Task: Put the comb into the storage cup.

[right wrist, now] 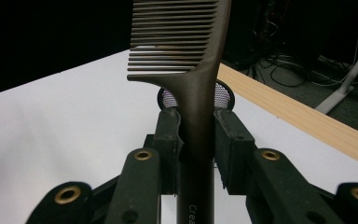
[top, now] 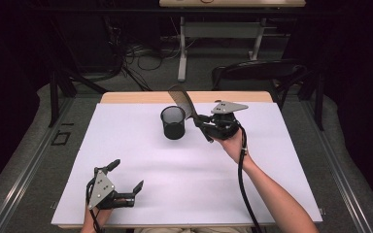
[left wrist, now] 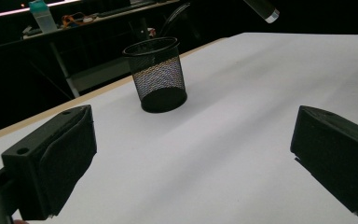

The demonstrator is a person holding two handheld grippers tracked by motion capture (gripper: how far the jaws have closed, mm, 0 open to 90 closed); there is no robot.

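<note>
A dark brown comb [top: 183,102] is held by its handle in my right gripper [top: 201,124], teeth end raised and tilted just right of the black mesh cup [top: 173,123]. In the right gripper view the comb [right wrist: 193,88] stands upright between the fingers [right wrist: 168,135], and the right gripper [right wrist: 196,140] is shut on its handle; the cup's rim [right wrist: 223,95] peeks out behind. My left gripper [top: 126,174] rests open near the front left edge. In its own view the left gripper [left wrist: 191,154] gapes wide, facing the cup [left wrist: 158,74].
A white sheet [top: 141,160] covers the table, with a wooden strip [top: 136,97] along the far edge. A black chair [top: 257,73] and a desk frame [top: 182,53] stand beyond the table. Cables lie on the floor there.
</note>
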